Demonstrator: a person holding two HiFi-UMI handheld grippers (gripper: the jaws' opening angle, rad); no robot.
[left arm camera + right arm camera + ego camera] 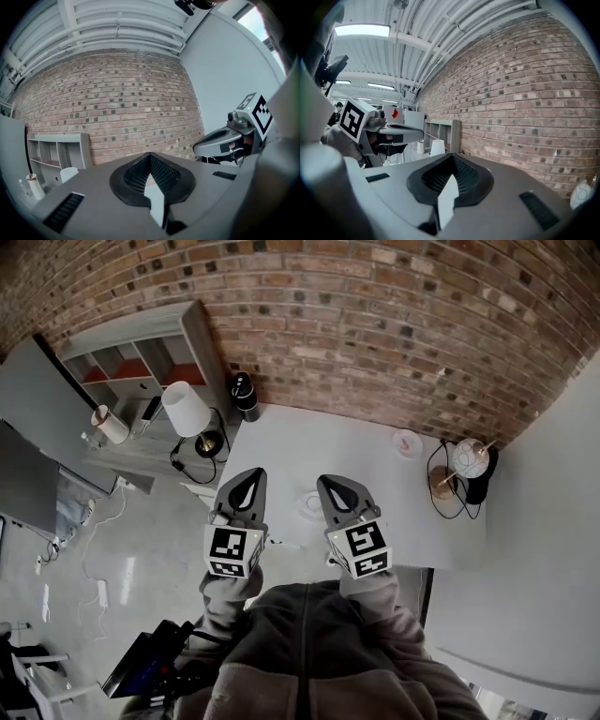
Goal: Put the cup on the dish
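Note:
On the white table a small white cup shows between my two grippers; it is too small to make out in detail. A small round pinkish dish lies farther back on the right. My left gripper is shut and empty, raised over the table's left edge. My right gripper is also shut with nothing in it, just right of the cup. The left gripper view shows its jaws closed and aimed at the brick wall. The right gripper view shows closed jaws too. Neither view shows cup or dish.
A lamp with a white shade and a black bottle stand at the table's back left corner. A round white lamp with cables sits at the back right. A shelf unit stands against the brick wall on the left.

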